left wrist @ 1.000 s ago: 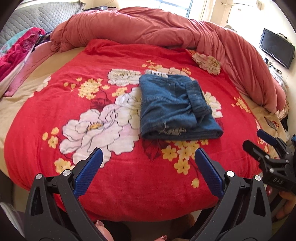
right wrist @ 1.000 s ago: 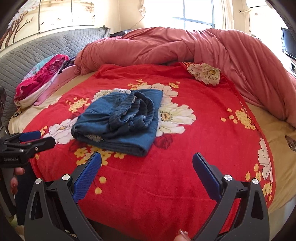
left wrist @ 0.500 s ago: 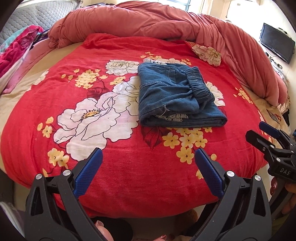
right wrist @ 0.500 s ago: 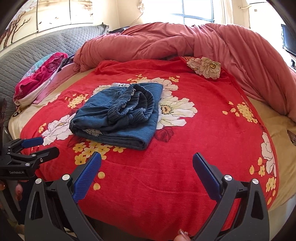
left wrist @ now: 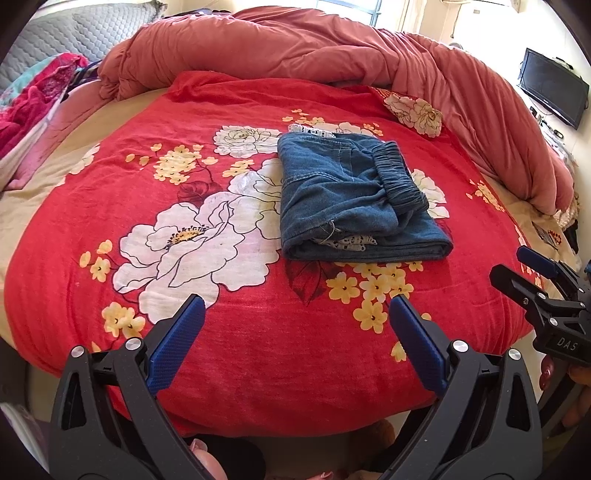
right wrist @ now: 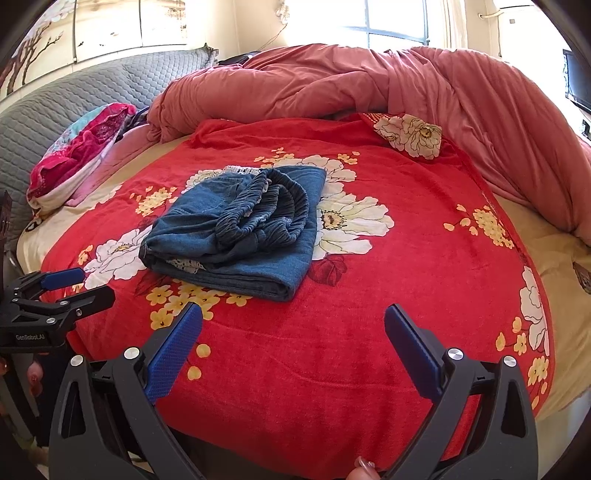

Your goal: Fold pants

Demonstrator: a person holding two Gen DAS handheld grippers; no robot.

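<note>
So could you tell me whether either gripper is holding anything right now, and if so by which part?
Nothing is held. The left gripper and right gripper are both open and apart from the folded pants, which lie free on the red blanket.

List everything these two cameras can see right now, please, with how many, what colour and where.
Folded denim pants: one, blue, on the red blanket, middle of the bed.
Floral blanket: one, red with white and yellow flowers, spread over the bed.
Duvet: one, dusty pink, bunched along the far and right sides of the bed.
Quilted headboard: one, grey, far left.
Bundle of cloth: one, pink and turquoise, by the headboard.
Screen: one, black, on the right wall.
Window: one, bright, behind the bed.
Left gripper: one, black with blue pads, open, empty, near bed edge.
Right gripper: one, same colours, open, empty, near bed edge.
</note>
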